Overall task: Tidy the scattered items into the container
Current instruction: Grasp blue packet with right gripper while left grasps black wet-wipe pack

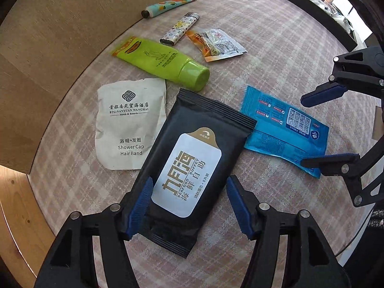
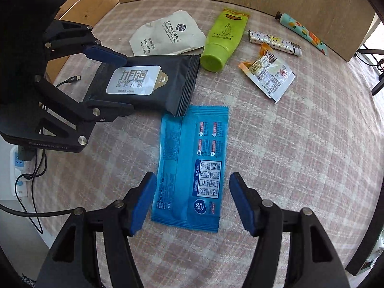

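**Wipes packs sit between both sets of jaws, neither gripped yet**

Wipes packs are your two targets. Your left gripper (image 1: 189, 206) points down over the black wipes pack (image 1: 192, 168), jaws spread, one pad at each long edge; whether the near pad touches the wrapper, you cannot tell. Your right gripper (image 2: 193, 204) stands the same way over the blue wipes pack (image 2: 192, 165), pads spread and clear of both edges. Both packs lie flat on the checked tablecloth (image 2: 300, 156), the black one's corner overlapping the blue.

You look to be at the grasp step. Next, lower and close on each pack across its width, then lift; the container itself is not clearly in view, so find it before you carry.

Beyond your left jaws lie the white sachet (image 1: 130, 122), printed "BTG-NANYUAN WANGHAI Hotels & Resorts" and "Shower Cap Hair Band", and the green tube (image 1: 163, 62). The black pack's label reads "SEAFOOD BUFFET". The left gripper's body reads something like "GenRobot.AI".
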The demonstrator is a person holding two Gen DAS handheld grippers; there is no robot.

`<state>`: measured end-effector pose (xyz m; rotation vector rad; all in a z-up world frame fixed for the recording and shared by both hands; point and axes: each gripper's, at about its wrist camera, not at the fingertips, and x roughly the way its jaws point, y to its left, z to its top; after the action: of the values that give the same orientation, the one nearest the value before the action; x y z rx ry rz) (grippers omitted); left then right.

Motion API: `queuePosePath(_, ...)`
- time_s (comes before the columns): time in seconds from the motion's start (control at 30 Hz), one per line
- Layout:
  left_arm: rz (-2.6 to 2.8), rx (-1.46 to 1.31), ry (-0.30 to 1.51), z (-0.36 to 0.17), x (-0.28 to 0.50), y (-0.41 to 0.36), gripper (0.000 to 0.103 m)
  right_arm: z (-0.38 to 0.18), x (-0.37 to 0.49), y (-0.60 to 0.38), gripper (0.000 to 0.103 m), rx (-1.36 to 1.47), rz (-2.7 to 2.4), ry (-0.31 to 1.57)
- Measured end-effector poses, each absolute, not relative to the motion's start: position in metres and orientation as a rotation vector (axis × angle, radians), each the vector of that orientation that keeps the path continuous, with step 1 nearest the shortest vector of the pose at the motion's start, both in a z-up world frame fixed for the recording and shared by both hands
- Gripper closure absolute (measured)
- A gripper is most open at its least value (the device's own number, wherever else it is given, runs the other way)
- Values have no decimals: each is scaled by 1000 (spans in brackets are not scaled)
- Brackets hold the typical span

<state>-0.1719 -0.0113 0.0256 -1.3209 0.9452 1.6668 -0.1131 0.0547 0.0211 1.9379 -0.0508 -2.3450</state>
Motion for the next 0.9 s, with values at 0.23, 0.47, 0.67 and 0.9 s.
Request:
queuePosePath(0.23, 1677, -1305, 929, 38, -178, -13, 40, 9, -115, 47, 27, 1962, -2330, 57)
queuePosePath(0.47, 1633, -1324, 968, 25, -187, -3, 22, 8, -118, 49, 26, 1991, -2313, 61)
queuePosePath(0.67, 1651, -1372, 862, 20, -180, -6, 30, 10, -114, 52, 31, 1967, -2304, 96)
queuePosePath(0.9, 1741, -1416, 739, 26, -157, -16, 37, 20, -111, 81, 84, 1949, -2313, -64)
